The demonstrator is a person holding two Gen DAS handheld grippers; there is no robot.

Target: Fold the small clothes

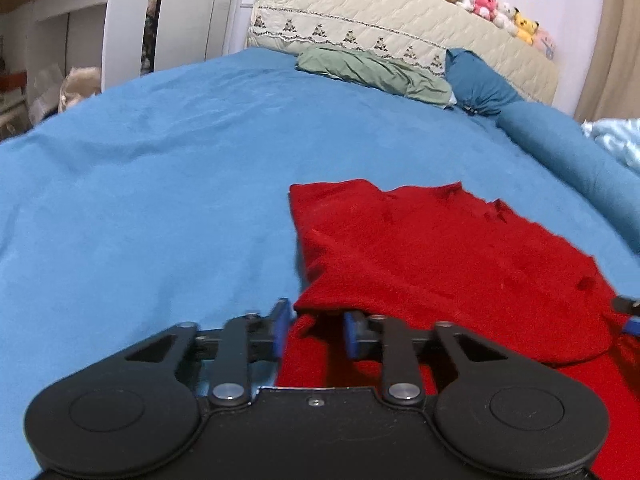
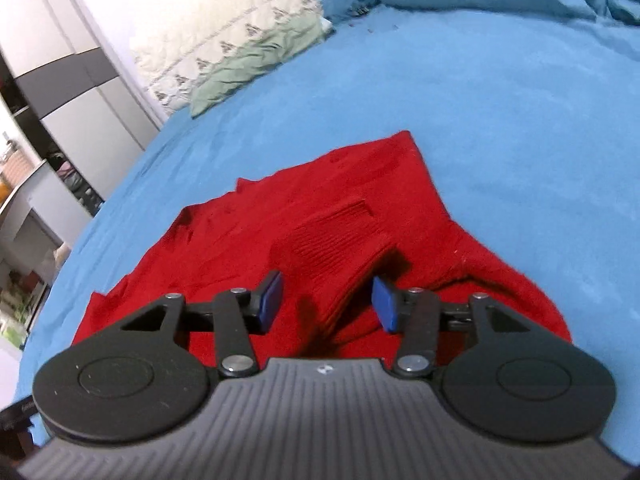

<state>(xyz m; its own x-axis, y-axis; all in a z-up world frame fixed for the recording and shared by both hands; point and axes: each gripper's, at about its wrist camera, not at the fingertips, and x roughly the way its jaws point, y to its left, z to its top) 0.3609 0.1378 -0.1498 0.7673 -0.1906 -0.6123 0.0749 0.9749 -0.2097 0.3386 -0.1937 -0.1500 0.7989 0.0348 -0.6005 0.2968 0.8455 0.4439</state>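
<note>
A red knitted garment (image 1: 440, 256) lies on the blue bedsheet (image 1: 152, 184), with a near part folded over the rest. My left gripper (image 1: 316, 330) is open at the garment's near left corner, with a folded red edge between its blue pads (image 1: 280, 326). In the right wrist view the same red garment (image 2: 320, 216) lies spread ahead. My right gripper (image 2: 326, 302) is open just over it, with a raised ribbed fold (image 2: 340, 256) between its blue pads (image 2: 385, 306). The right gripper's tip also shows at the right edge of the left wrist view (image 1: 630, 316).
A green folded cloth (image 1: 372, 70) and a dark blue pillow (image 1: 480, 84) lie at the head of the bed by the quilted headboard (image 1: 400, 20) topped with plush toys (image 1: 488, 6). A blue bolster (image 1: 572, 152) lies at right. White cabinets (image 1: 80, 28) stand left.
</note>
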